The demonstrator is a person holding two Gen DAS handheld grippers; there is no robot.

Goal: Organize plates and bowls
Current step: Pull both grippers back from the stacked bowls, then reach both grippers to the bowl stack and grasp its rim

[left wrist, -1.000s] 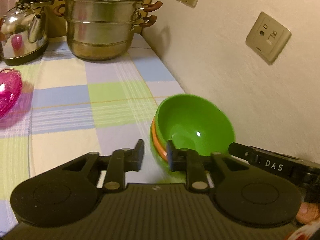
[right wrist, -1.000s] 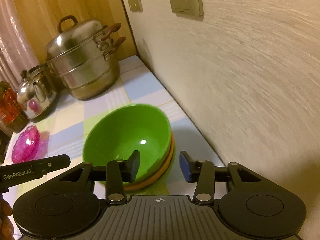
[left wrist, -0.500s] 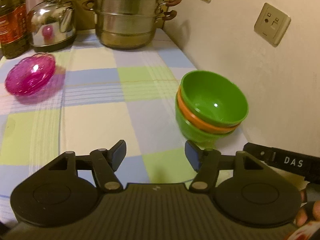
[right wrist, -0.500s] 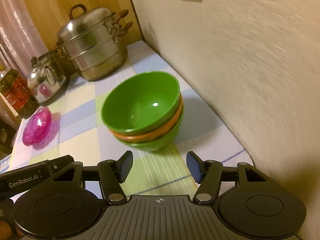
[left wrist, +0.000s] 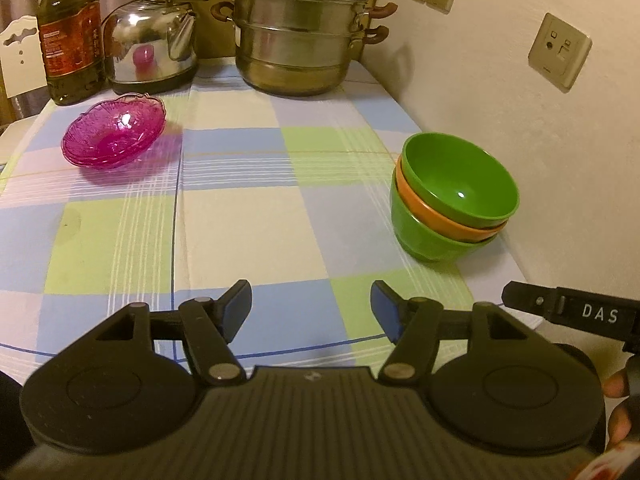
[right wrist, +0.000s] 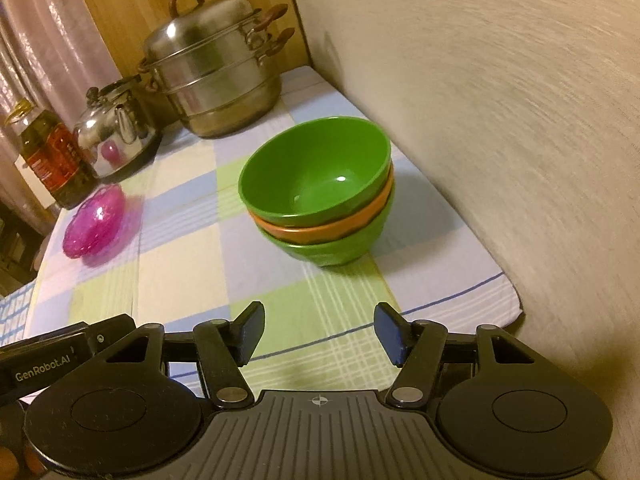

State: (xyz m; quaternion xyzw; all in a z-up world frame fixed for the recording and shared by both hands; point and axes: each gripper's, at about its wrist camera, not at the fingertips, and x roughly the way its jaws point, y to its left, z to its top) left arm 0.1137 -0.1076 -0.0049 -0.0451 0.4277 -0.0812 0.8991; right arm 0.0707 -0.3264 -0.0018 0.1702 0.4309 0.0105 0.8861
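A: What does the left wrist view show?
B: Left claw [left wrist: 311,307] spread wide, gripping nothing. Three nested bowls [left wrist: 452,196], green, orange, green, sit on the tabletop [left wrist: 248,216] by the wall; the top one holds nothing. A pink dish [left wrist: 114,136] sits far left. "DAS" is printed on the right claw's body.

A: And the right wrist view?
B: Right claw [right wrist: 319,332] likewise spread, near the bowls [right wrist: 320,192]. "GenRobot.AI" reads at left.

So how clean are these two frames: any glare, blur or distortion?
Left wrist: warm dim light, sharp, glare spots on the kettle and top green bowl; fisheye bends the tablecloth edges. Right wrist: the wall is smeared with blur, and the bowl stack is fairly sharp.
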